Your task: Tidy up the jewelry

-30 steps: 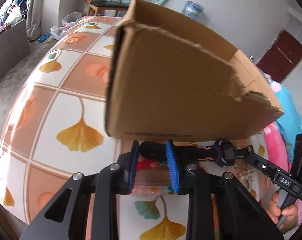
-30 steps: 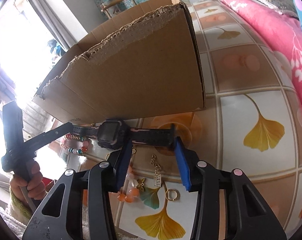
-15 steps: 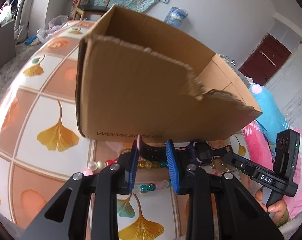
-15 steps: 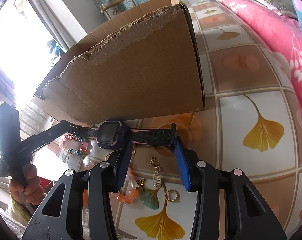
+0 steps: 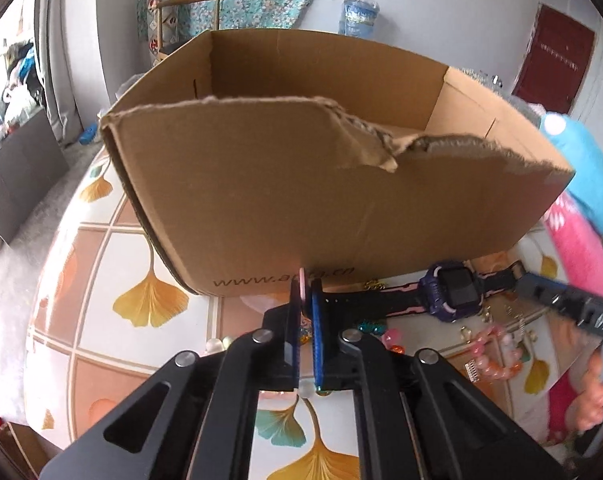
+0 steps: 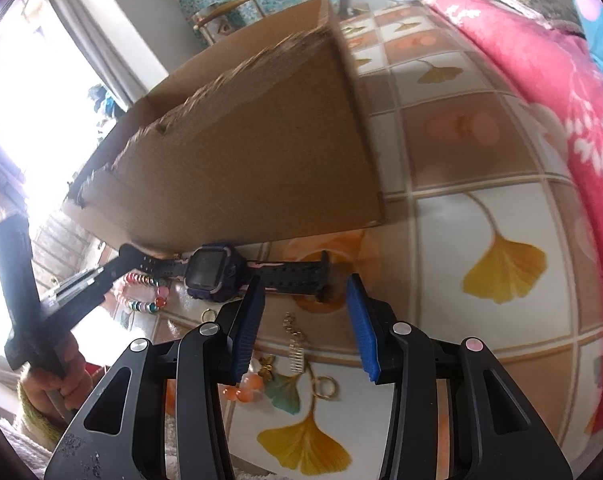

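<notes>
Before the torn cardboard box (image 5: 301, 196), a purple smartwatch (image 5: 455, 290) lies crosswise.
Left gripper (image 5: 306, 322) pinches its strap end; right gripper (image 6: 304, 312) gapes, empty.

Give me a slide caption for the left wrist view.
Left hand-held gripper shut on the watch strap, in front of the cardboard box.
</notes>
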{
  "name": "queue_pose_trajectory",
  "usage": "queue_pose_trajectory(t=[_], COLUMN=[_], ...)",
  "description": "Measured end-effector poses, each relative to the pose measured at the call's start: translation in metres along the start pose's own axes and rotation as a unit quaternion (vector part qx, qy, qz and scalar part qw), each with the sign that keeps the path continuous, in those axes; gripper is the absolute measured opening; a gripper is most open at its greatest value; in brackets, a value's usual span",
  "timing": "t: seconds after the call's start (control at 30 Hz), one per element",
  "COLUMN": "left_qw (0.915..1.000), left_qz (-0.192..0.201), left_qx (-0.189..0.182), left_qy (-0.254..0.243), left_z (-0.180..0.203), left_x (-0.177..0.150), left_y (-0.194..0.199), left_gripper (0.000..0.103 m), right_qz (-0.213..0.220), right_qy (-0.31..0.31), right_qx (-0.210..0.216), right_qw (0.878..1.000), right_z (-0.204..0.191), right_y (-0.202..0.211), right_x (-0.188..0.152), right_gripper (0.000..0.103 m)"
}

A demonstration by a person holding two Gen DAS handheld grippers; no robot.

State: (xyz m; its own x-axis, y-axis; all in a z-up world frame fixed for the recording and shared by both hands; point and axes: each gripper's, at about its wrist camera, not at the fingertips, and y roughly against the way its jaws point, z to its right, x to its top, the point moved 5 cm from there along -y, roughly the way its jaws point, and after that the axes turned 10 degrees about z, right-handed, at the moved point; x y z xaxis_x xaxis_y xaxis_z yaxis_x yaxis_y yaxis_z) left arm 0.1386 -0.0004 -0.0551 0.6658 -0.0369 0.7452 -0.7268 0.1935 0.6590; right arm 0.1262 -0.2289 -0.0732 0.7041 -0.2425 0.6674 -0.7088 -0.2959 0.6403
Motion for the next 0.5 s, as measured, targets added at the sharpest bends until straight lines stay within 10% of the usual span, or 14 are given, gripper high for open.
queue_pose_trajectory(t=[0.5], left_qw=[0.9999], left_qz=[0.004], left_qx=[0.007], left_qy=[-0.012], left_z=[-0.003], left_x=[-0.005], left_y=[0.001], left_gripper=[0.004], right_qz=[-0.010], right_qy=[0.005], right_qx=[-0.013], right_qw=[1.000], right_z=[0.002], right_y=[-0.013], right_x=[0.008], right_gripper=[0.009])
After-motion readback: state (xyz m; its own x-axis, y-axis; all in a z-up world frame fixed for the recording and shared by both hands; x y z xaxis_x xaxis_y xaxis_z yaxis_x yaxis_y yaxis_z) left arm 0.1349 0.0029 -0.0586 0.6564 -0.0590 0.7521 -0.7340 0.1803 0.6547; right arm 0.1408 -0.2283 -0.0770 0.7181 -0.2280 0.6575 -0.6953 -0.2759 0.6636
